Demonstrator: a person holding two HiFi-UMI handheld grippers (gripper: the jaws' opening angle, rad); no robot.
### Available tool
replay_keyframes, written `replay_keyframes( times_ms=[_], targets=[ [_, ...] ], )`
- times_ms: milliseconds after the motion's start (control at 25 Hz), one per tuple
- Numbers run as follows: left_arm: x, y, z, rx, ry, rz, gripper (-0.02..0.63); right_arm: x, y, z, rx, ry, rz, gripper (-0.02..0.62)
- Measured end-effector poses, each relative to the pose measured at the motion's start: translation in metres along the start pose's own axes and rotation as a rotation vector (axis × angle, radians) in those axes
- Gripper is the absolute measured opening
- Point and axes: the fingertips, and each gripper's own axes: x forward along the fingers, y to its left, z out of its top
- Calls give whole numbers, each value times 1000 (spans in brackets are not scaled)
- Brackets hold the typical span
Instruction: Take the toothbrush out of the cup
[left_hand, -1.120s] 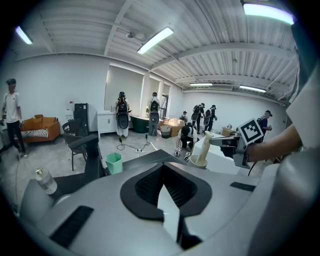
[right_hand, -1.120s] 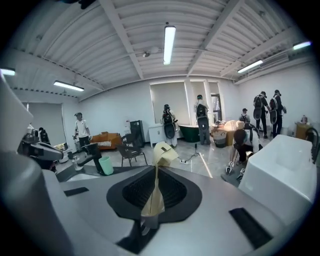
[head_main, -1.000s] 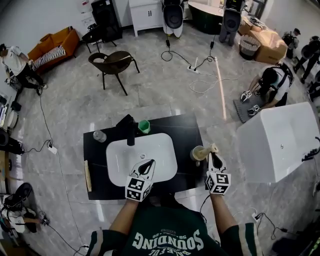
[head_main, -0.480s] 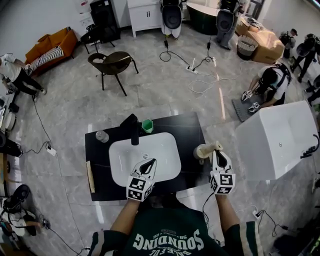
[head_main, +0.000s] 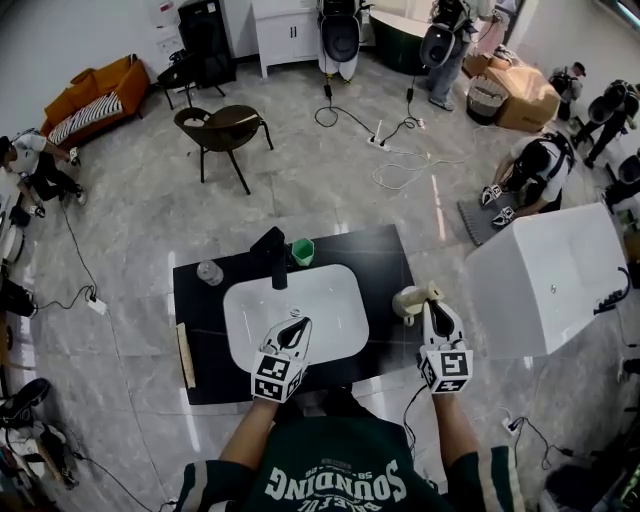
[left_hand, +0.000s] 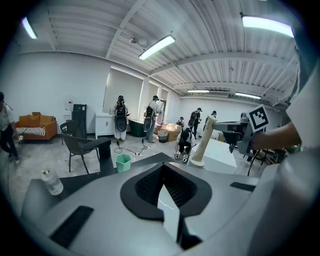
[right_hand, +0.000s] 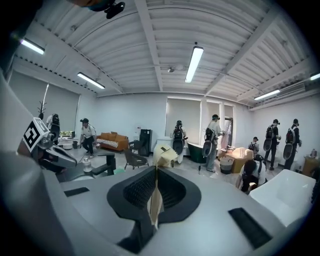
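A cream toothbrush (head_main: 431, 292) leans out of a beige cup (head_main: 404, 301) at the right edge of the black counter (head_main: 380, 262). My right gripper (head_main: 432, 305) is shut on the toothbrush; in the right gripper view its thin handle runs between the jaws and its blocky end (right_hand: 165, 154) sticks out ahead of my right gripper (right_hand: 156, 192). In the left gripper view the toothbrush (left_hand: 205, 140) stands tilted with its lower end at the cup's mouth; whether it is clear of the cup I cannot tell. My left gripper (head_main: 296, 328) (left_hand: 165, 192) hovers shut and empty over the sink's near rim.
A white sink (head_main: 250, 310) with a black faucet (head_main: 275, 255) fills the counter's middle. A green cup (head_main: 302, 251) and a clear bottle (head_main: 210, 272) stand behind it. A white bathtub (head_main: 550, 280) lies close on the right. People, a chair (head_main: 222, 128) and cables are further off.
My right gripper has risen and drifted a little right with the toothbrush in it. My left gripper has shifted slightly over the sink.
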Motion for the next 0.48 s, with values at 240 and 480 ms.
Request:
replay_keyframes(
  times_ms=[240,480],
  targets=[
    [-25,26,-11,-16,-9,25,11,10,51,-9,5,26,78,46],
    [-62,53,-16,-38,-9,75,11,18,108,-9,14,57,164,45]
  ],
)
